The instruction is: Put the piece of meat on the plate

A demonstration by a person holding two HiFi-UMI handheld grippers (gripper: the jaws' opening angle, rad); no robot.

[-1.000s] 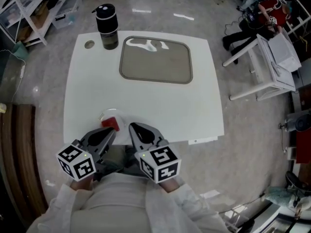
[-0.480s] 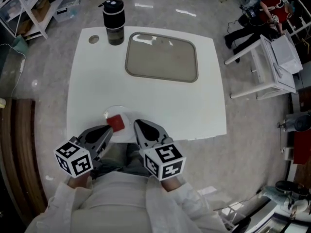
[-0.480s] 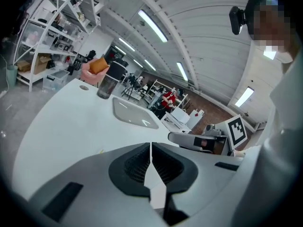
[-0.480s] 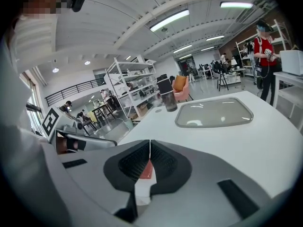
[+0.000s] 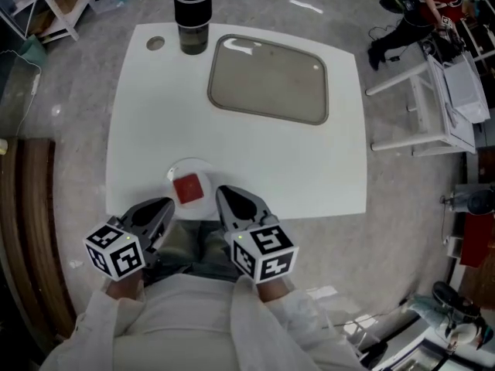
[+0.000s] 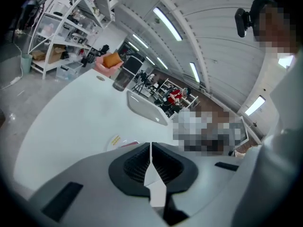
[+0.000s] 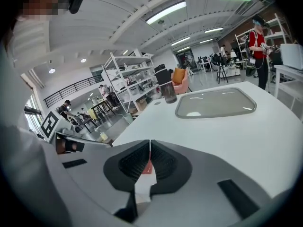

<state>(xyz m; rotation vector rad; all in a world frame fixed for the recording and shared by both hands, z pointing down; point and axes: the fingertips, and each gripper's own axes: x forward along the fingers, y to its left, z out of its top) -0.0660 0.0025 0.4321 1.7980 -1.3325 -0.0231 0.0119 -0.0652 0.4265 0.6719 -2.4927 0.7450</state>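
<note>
A red piece of meat [image 5: 188, 188] lies on a small white plate [image 5: 203, 169] near the table's front edge. My left gripper [image 5: 165, 205] sits just left of and below the plate, shut and holding nothing. My right gripper [image 5: 225, 195] is just right of the plate, also shut and holding nothing. In the left gripper view, the plate's rim [image 6: 115, 140] and a sliver of meat [image 6: 131, 144] peek over the shut jaws. In the right gripper view, the meat [image 7: 147, 167] shows as a red strip behind the slit between the jaws.
A grey rectangular tray [image 5: 268, 79] lies at the back of the white table [image 5: 147, 122]. A black bottle [image 5: 192, 5] stands to the tray's left, beside a round hole [image 5: 155, 43]. White shelving [image 5: 456, 76] stands off to the right.
Both grippers have drawn back from the plate toward the person. The meat and plate, partly covered by the left gripper before, now show in full. The head view has shifted.
</note>
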